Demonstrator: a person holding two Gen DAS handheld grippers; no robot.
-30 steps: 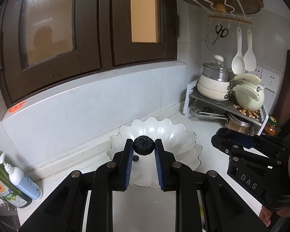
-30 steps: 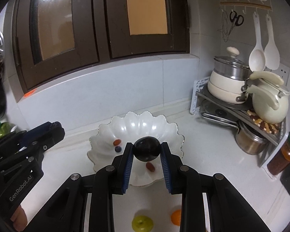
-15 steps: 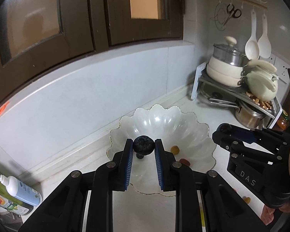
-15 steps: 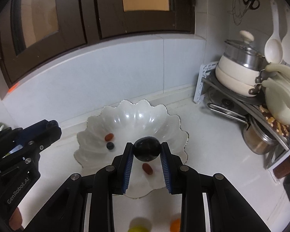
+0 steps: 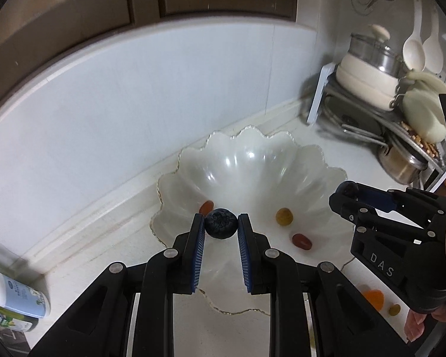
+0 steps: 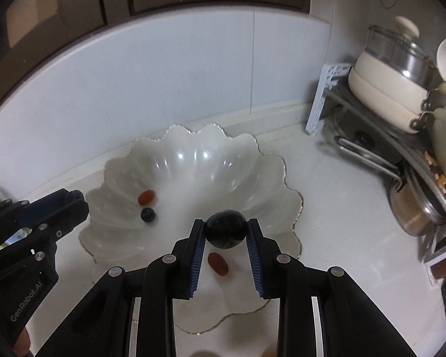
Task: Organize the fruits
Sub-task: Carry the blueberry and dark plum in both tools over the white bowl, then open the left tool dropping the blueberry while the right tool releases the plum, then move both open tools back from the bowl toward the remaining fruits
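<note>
white bowl point(image 6: 270, 175): two red fruits, one blueberry point(image 6: 148, 215)

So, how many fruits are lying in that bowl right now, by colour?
red fruits: 2
yellow fruit: 1
blue fruit: 1
Total in the bowl: 4

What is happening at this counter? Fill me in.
A person is sorting fruit into the scalloped white bowl with two handheld grippers. The left gripper holds a blueberry above the bowl's near rim, and the right gripper holds a larger dark fruit over the bowl. A few small fruits already lie in the bowl, including a loose blueberry. Neither held fruit is released yet.
</note>
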